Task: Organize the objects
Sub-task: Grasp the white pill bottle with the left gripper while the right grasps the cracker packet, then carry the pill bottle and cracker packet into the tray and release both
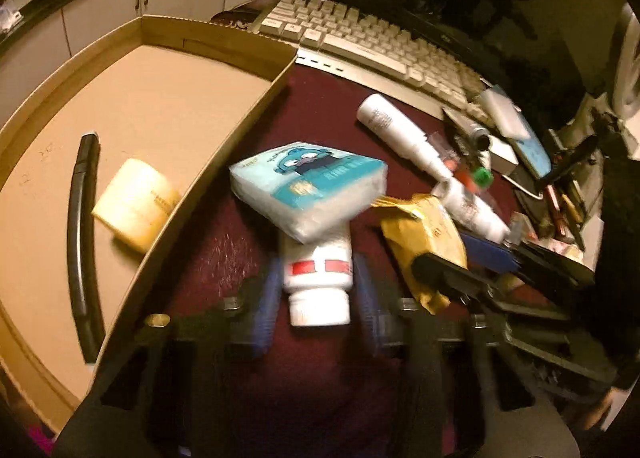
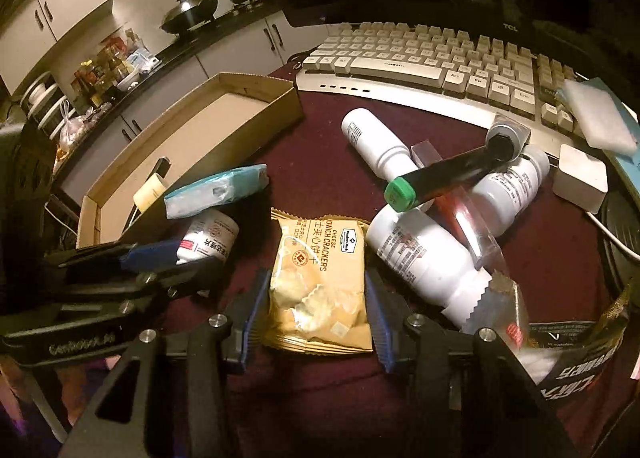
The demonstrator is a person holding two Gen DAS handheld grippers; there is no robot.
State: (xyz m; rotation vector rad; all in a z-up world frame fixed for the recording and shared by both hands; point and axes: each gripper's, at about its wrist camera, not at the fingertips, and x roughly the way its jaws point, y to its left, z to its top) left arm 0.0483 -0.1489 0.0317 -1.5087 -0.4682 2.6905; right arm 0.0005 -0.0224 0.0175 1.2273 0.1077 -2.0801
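1. The left tool [image 1: 316, 294] has its fingers apart around a white bottle [image 1: 318, 278], not clamped; a tissue pack [image 1: 308, 188] leans on it.
2. The right tool [image 2: 316, 298] straddles the cracker packet [image 2: 320, 278], fingers apart, ready to close.
3. The box [image 1: 256, 114] at left looks like the destination.

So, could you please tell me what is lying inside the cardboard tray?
Inside the cardboard tray lie a long black pen-like stick and a yellowish roll. The near wall hides part of the roll.
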